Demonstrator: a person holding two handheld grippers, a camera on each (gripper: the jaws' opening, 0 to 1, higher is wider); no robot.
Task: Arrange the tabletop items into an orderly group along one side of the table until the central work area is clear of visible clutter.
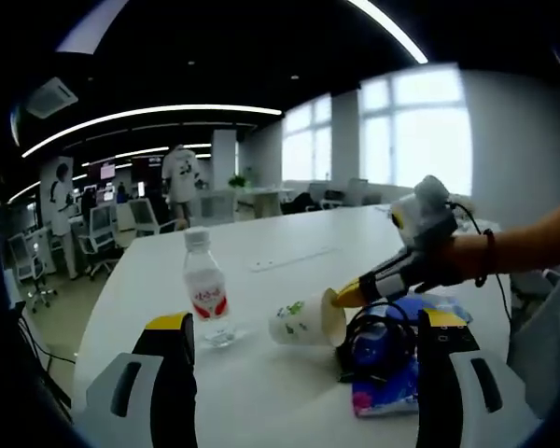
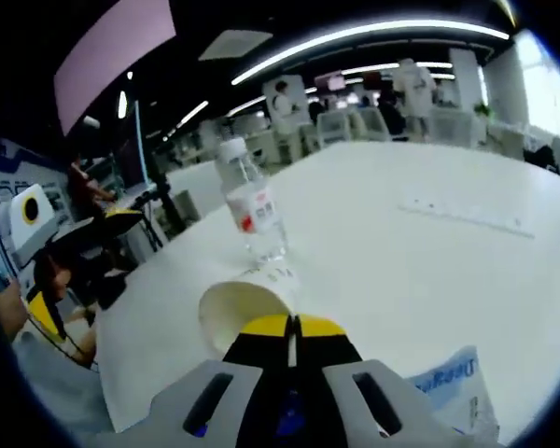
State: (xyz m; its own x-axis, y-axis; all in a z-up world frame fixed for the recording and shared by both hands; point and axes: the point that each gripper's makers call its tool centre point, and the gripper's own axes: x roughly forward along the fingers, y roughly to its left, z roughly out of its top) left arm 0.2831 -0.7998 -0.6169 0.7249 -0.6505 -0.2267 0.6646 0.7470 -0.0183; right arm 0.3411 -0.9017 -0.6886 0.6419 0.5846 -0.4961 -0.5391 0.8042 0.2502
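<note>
A paper cup [image 1: 306, 323] with a green print lies on its side on the white table [image 1: 289, 233], mouth toward my right gripper [image 1: 350, 297]. That gripper reaches in from the right in a hand, its yellow tips at the cup's rim. In the right gripper view the cup [image 2: 245, 308] opens toward me and my right gripper [image 2: 294, 327] is shut at its rim. A clear water bottle [image 1: 205, 289] with a red label stands left of the cup; it also shows as the bottle [image 2: 252, 215]. My left gripper [image 1: 308, 369] is open, wide around cup and bottle.
A black cable coil on a blue object [image 1: 378, 341] lies on a blue tissue pack [image 1: 392, 392], also seen as the pack [image 2: 448, 387]. A long white strip [image 1: 289, 259] lies farther back. The table's left edge [image 1: 103, 308] curves near; chairs and people stand beyond.
</note>
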